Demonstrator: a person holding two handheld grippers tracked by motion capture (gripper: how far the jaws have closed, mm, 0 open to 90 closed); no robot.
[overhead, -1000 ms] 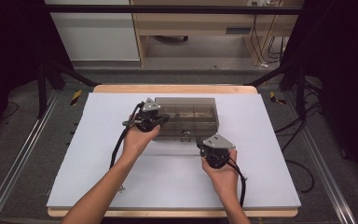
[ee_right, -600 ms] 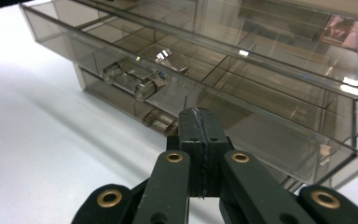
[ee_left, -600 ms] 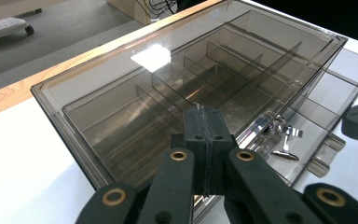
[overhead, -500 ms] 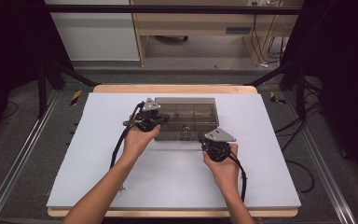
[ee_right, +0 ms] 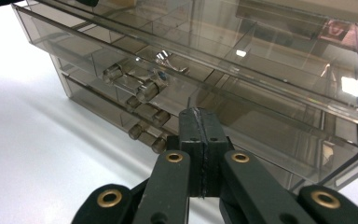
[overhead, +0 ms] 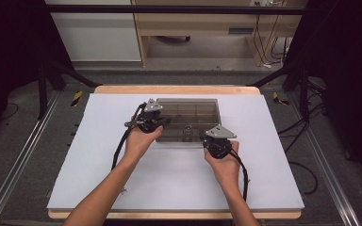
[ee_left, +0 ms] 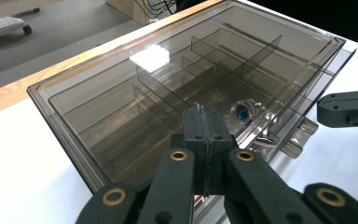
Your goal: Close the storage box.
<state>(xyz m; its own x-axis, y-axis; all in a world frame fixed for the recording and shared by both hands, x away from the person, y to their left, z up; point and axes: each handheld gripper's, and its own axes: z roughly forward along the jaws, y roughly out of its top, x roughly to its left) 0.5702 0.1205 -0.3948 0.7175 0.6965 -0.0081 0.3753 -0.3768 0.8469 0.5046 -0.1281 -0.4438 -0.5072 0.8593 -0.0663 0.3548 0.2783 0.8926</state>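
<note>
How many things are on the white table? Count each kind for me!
Black grippers: 2, the left gripper and the right gripper
Smoky clear drawer box: 1
Ring with a blue stone inside the box: 1
Total: 4

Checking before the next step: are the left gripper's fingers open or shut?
Shut: the left gripper fingers press together, nothing between them, over the smoky drawer box.
</note>
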